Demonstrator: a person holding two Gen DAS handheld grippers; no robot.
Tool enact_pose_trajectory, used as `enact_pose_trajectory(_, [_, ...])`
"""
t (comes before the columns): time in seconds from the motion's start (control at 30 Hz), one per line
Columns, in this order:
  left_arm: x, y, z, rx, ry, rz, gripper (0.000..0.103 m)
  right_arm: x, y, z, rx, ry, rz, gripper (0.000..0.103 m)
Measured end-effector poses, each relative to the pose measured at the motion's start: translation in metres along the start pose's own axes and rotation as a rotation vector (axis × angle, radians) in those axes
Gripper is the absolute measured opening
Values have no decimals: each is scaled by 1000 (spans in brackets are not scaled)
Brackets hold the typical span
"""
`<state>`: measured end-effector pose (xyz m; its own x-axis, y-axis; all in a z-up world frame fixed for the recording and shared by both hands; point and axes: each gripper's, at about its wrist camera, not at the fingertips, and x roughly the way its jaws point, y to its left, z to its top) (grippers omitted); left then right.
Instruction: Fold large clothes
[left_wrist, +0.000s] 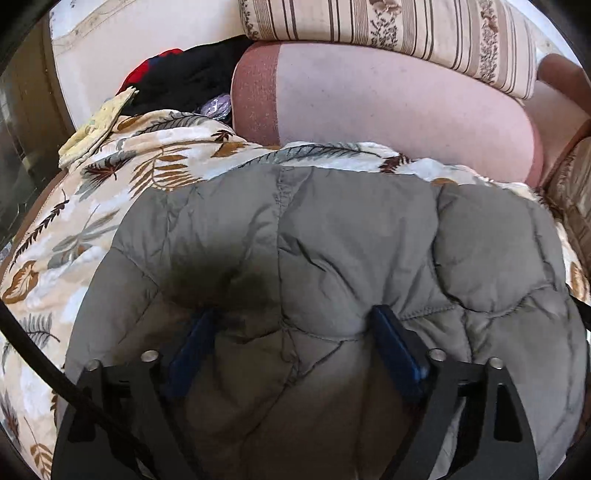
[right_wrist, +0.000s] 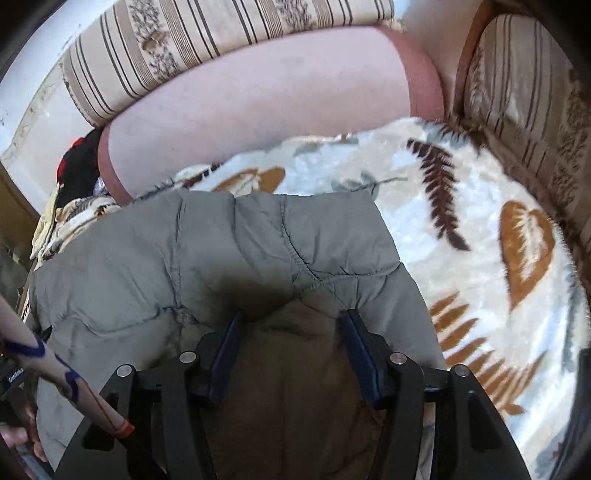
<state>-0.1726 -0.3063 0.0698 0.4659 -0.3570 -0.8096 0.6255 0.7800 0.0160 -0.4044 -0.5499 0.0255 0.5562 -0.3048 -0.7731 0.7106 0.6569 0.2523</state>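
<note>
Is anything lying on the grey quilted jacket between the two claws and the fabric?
Nothing visible. The grey quilted jacket lies bare on the leaf-print blanket, directly under the left claw and right claw. The red and black clothes sit off at the far corner.

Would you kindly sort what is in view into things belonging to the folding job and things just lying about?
Job: grey quilted jacket; left gripper; right gripper.
Lying about: leaf-print blanket; pink bolster; striped cushion; black and red clothes.
</note>
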Motion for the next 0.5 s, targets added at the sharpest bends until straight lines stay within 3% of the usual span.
enact_pose_trajectory(0.1, [-3,0,2,-15,5,15,90,-3,-7,2,29,-5,25,61])
enact_pose_trajectory(0.27, [-52,7,-31,-54,-95,-16,89,-46,-4,-6,2,-69,43,62])
enact_pose_trajectory(0.37, [-82,15,-64,-55,-126,-25,89,-73,-5,-20,-4,-93,58,62])
enact_pose_trajectory(0.5, [-115,34,-113,-29,-168,39,90,-104,-15,-60,-17,-107,59,62])
